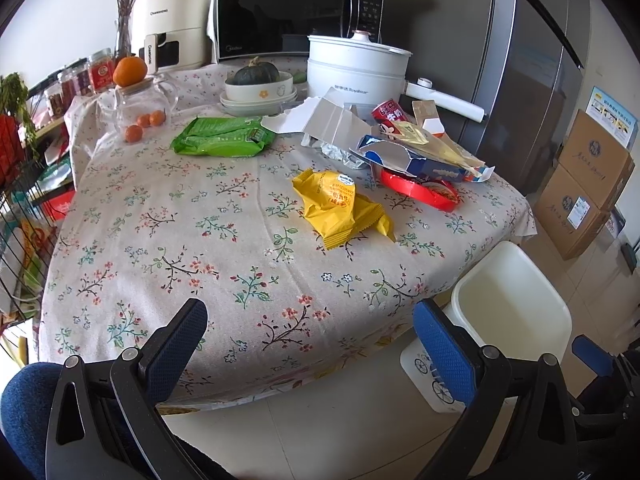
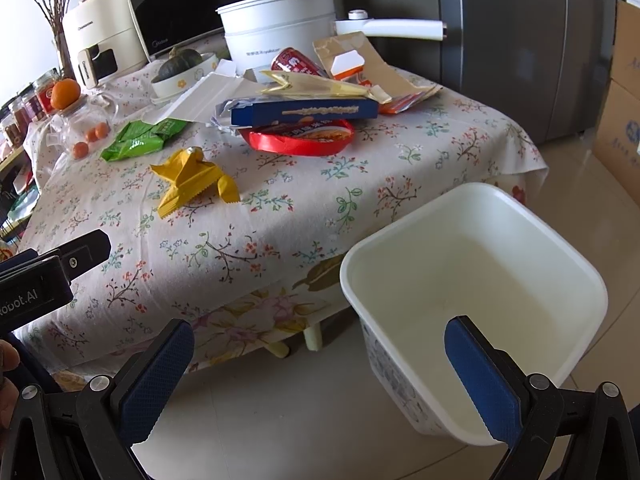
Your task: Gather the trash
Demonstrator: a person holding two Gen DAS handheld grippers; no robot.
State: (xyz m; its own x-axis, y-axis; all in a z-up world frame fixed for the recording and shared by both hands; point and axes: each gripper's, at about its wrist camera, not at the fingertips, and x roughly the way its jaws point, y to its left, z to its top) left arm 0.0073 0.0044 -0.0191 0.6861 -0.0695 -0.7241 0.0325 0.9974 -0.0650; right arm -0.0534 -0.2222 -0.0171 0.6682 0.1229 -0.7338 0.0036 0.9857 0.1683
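Note:
A yellow snack wrapper (image 1: 340, 208) lies mid-table on the floral cloth; it also shows in the right wrist view (image 2: 192, 180). A green packet (image 1: 224, 136) (image 2: 140, 140) lies farther back left. A pile of torn cardboard, a blue box (image 1: 420, 160) (image 2: 304, 112), a red lid (image 1: 420, 192) (image 2: 300, 138) and a red can (image 1: 388, 114) (image 2: 292, 62) sits at the back right. An empty white bin (image 1: 516, 304) (image 2: 472, 292) stands on the floor beside the table. My left gripper (image 1: 312, 336) is open at the table's near edge. My right gripper (image 2: 320, 356) is open, near the bin.
At the back stand a white electric pot (image 1: 356, 68), a microwave (image 1: 296, 12), an air fryer (image 1: 172, 28), a bowl with a squash (image 1: 258, 84) and a glass jar with oranges (image 1: 140, 108). A fridge (image 1: 532, 60) and cardboard boxes (image 1: 588, 184) stand right. A wire rack (image 1: 20, 200) stands left.

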